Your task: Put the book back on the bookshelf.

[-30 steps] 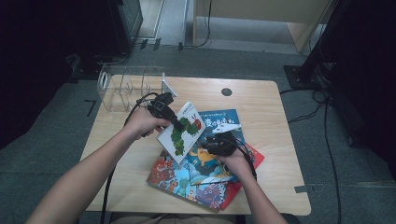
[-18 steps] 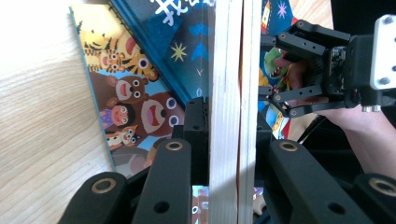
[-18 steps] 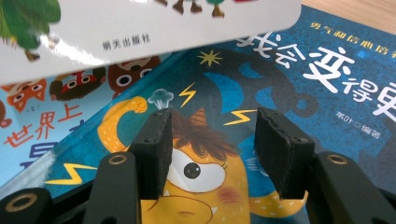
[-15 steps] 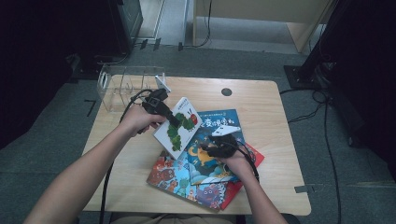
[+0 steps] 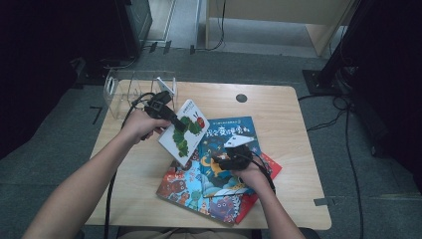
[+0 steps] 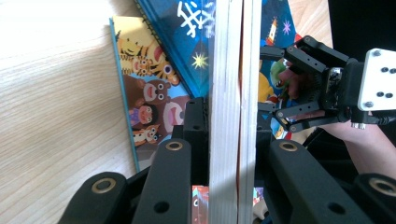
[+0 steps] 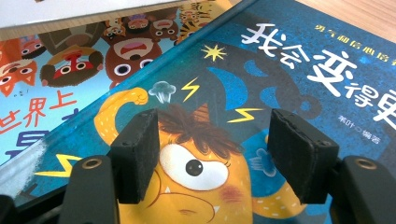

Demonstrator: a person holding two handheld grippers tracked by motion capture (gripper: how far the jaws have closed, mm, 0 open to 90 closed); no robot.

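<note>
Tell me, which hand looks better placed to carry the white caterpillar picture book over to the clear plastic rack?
Probably the left. The left gripper is already clamped on the white caterpillar picture book, and the clear plastic rack stands just beyond that hand. The right gripper hangs open over the blue monster picture book, gripping nothing.

So vs a sec ago: the left gripper (image 5: pixel 171 118) has carried the white caterpillar picture book (image 5: pixel 183 131) a bit up and away from the right gripper (image 5: pixel 234 149), toward the clear plastic rack (image 5: pixel 130 88) on its far side. The book's lifted more off the blue hardcover book with the yellow monster (image 5: pixel 226 149), so more of that cover shows. The right gripper's jaws have just been opening, nothing btwn them, pads parted above the blue cover.
</note>
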